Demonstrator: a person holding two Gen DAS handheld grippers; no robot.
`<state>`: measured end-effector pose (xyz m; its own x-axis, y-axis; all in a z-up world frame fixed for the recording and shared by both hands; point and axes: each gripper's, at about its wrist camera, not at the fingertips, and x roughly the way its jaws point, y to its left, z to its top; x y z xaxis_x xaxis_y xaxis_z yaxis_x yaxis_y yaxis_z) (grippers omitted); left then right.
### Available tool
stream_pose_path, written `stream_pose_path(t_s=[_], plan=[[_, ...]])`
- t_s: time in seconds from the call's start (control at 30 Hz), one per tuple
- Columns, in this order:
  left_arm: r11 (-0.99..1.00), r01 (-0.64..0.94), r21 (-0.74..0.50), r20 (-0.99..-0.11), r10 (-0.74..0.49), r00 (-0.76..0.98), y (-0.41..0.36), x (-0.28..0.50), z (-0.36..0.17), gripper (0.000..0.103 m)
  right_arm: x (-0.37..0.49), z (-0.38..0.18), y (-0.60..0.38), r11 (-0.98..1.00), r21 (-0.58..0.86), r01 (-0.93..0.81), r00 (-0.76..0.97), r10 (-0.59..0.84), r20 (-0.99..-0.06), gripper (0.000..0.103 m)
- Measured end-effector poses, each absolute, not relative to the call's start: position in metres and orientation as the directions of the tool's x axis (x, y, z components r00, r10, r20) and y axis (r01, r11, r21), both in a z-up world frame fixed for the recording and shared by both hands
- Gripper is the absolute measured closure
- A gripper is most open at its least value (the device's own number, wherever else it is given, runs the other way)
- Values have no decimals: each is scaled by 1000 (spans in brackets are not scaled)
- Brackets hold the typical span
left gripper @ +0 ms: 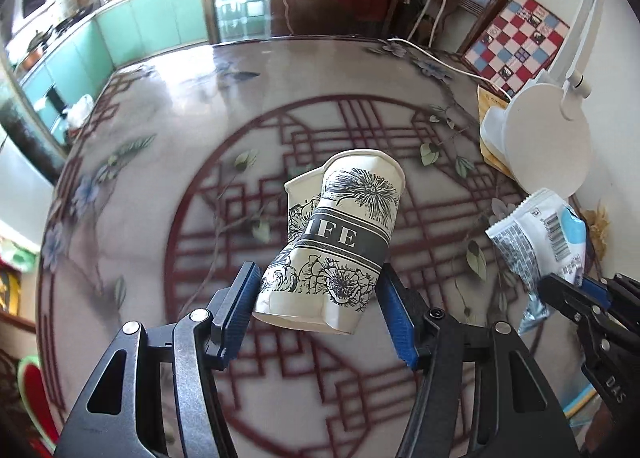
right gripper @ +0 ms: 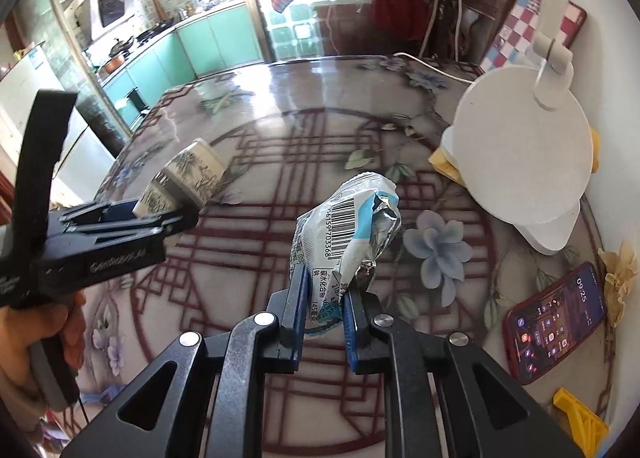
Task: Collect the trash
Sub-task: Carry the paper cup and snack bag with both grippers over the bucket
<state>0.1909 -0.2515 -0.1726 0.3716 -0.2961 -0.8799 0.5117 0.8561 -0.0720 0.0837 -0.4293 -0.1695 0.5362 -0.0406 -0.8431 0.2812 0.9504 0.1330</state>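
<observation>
Patterned tabletop (left gripper: 168, 161) fronts a green kitchen; left tool (left gripper: 316, 294) pinches a cup (left gripper: 340, 234), right tool (right gripper: 322, 310) a wrapper (right gripper: 344, 234), beside a phone (right gripper: 556, 322).

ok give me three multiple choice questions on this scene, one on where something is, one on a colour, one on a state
1. Where does the phone lie?
A. on the table, to the right of the right gripper
B. inside the paper cup
C. on the kitchen counter

2. What colour are the gripper pads?
A. red
B. blue
C. yellow

3. What is the state of the paper cup?
A. standing upright on the table
B. crumpled, held in the left gripper
C. flattened under the lamp base

Answers: 1 A, the lit phone rests on the table's right side. 2 B, the pads gripping the wrapper are blue. 3 B, the dented cup sits between the left fingers.
</observation>
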Motion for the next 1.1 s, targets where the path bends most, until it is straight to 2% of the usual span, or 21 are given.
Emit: stream_pose_path(t_s=[0.6, 1.1], plan=[[931, 336, -143, -829, -298, 473, -112, 126, -132, 44, 67, -134, -291, 994, 94, 55, 568, 46, -822, 89], [972, 182, -146, -813, -223, 538, 56, 116, -125, 44, 92, -107, -116, 993, 26, -115, 580, 88, -810, 89]])
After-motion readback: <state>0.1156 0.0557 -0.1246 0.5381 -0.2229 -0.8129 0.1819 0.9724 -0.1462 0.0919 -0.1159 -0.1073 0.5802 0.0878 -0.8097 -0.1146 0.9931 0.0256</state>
